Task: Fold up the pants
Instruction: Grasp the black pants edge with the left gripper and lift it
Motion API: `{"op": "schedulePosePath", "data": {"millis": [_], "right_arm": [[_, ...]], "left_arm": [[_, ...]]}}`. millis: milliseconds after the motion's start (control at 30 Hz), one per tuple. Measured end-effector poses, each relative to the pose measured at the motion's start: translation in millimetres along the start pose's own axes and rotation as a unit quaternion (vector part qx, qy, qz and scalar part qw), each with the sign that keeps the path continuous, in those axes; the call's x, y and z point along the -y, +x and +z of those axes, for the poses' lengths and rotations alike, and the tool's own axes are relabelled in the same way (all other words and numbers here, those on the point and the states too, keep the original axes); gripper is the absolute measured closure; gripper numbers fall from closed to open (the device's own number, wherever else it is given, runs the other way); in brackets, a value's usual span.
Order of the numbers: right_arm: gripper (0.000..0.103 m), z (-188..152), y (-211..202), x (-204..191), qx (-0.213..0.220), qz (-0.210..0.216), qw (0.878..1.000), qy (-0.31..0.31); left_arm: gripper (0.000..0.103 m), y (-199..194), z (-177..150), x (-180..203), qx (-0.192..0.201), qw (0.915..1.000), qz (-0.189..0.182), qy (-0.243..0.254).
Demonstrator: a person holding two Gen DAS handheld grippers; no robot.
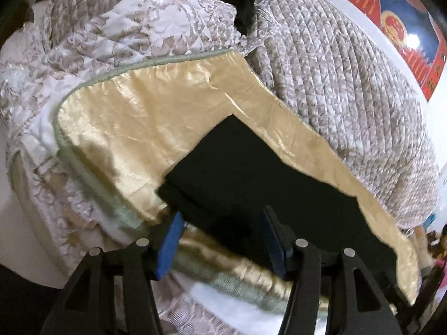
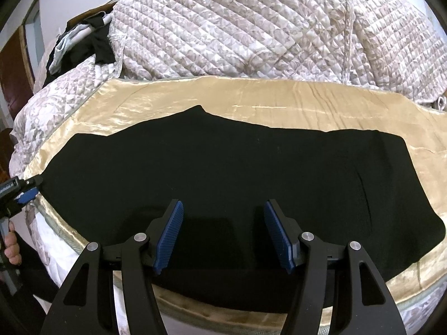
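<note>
On the gold satin sheet (image 2: 251, 95), black pants (image 2: 223, 167) lie flat. Left gripper (image 1: 223, 237) spread at one end; right gripper (image 2: 223, 234) spread over near edge, pinching nothing. Risk: slick satin bunches into grasp.

quilt (image 2: 251, 28) heaped behind; satin sheet (image 2: 279, 103) strip clear

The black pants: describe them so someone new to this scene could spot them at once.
Find the quilted bedspread, then the shiny gold sheet along its near edge. The black pants lie flat along that sheet, the only plain dark, flat garment; the other dark clothes are bunched up behind.
</note>
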State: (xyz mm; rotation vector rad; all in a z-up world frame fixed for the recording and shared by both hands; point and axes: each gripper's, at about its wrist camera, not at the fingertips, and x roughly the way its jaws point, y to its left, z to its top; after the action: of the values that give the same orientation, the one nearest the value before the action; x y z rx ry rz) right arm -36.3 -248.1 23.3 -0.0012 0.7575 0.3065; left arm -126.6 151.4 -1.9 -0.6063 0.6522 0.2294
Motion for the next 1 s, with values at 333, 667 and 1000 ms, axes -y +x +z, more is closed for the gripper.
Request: {"op": "schedulePosePath", "data": {"millis": [333, 667, 1000], "right_arm": [[0.042, 0, -3, 2, 0.003, -0.004, 1.000, 0.007], [0.042, 3, -17, 17, 0.018, -0.011, 0.999, 0.037], [0.042, 4, -36, 60, 0.033, -0.020, 0.992, 0.117]], "left_arm": [[0.092, 21, 7, 20, -0.009, 0.9986, 0.031, 0.042], [0.097, 10, 20, 111, -0.003, 0.9877, -0.050, 0.148], [0.097, 24, -61, 252, -0.079, 0.9312, -0.200, 0.294]]}}
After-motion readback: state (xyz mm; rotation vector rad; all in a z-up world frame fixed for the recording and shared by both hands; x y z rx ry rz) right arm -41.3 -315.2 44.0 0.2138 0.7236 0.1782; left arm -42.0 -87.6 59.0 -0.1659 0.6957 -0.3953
